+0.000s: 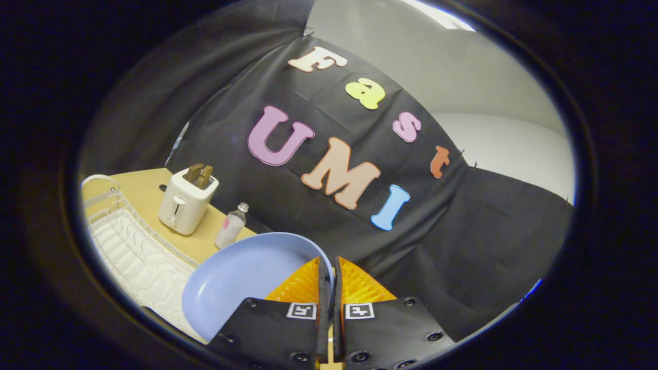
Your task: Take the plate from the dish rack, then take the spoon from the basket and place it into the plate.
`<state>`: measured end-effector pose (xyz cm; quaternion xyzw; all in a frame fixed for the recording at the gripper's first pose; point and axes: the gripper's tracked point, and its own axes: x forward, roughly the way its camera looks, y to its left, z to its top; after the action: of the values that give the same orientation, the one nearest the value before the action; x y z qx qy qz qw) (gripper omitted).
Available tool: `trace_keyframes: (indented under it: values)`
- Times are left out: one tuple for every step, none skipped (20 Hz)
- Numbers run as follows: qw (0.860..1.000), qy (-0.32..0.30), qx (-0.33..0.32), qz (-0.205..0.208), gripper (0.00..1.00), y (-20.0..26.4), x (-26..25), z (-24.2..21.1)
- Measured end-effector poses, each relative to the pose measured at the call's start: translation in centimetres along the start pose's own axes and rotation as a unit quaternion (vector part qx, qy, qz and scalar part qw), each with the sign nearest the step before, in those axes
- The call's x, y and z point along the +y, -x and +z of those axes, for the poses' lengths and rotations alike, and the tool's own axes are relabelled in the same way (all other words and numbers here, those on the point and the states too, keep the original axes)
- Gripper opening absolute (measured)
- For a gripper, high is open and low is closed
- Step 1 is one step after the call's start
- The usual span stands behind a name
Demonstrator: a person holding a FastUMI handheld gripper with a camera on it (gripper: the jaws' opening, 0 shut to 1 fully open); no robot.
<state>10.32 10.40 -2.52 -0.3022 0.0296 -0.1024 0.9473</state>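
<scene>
Both fingers of the hand-held gripper [329, 267] pinch the rim of the blue plate [241, 277], lifted clear above the white dish rack [133, 252]. I would keep the pinch firm and the plate level, steer past the toaster [186, 201] and bottle [231, 225], then lower it onto bare worktop [139, 187].

You're in a staged kitchen booth; a toaster [186, 203] and white dish rack [134, 246] sit on a wooden counter [141, 192]; black cloth backs it.
</scene>
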Motion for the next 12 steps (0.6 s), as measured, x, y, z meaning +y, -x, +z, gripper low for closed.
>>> trace_keyframes:
  values:
    - [1.0, -0.011, 0.0, -0.006, 0.06, 0.1, -1.2, -0.1]
    - [1.0, -0.022, 0.003, -0.01, 0.06, 0.3, -2.2, -0.3]
    - [0.999, -0.031, 0.007, -0.014, 0.06, 0.5, -3.1, -0.6]
    - [0.999, -0.038, 0.01, -0.02, 0.06, 0.6, -4.4, -1.1]
    - [0.998, -0.046, 0.012, -0.027, 0.06, 0.8, -5.5, -1.4]
    - [0.998, -0.054, 0.015, -0.036, 0.06, 0.9, -6.7, -1.8]
    - [0.997, -0.065, 0.016, -0.043, 0.06, 1.1, -7.8, -2.3]
    - [0.996, -0.079, 0.019, -0.047, 0.06, 1.3, -8.6, -2.8]
    - [0.994, -0.091, 0.024, -0.05, 0.06, 1.6, -9.4, -3.6]
    - [0.993, -0.101, 0.031, -0.052, 0.06, 1.6, -10.0, -4.6]
    - [0.992, -0.108, 0.037, -0.054, 0.06, 1.8, -10.6, -5.4]
    - [0.991, -0.113, 0.043, -0.053, 0.06, 2.0, -11.0, -6.2]
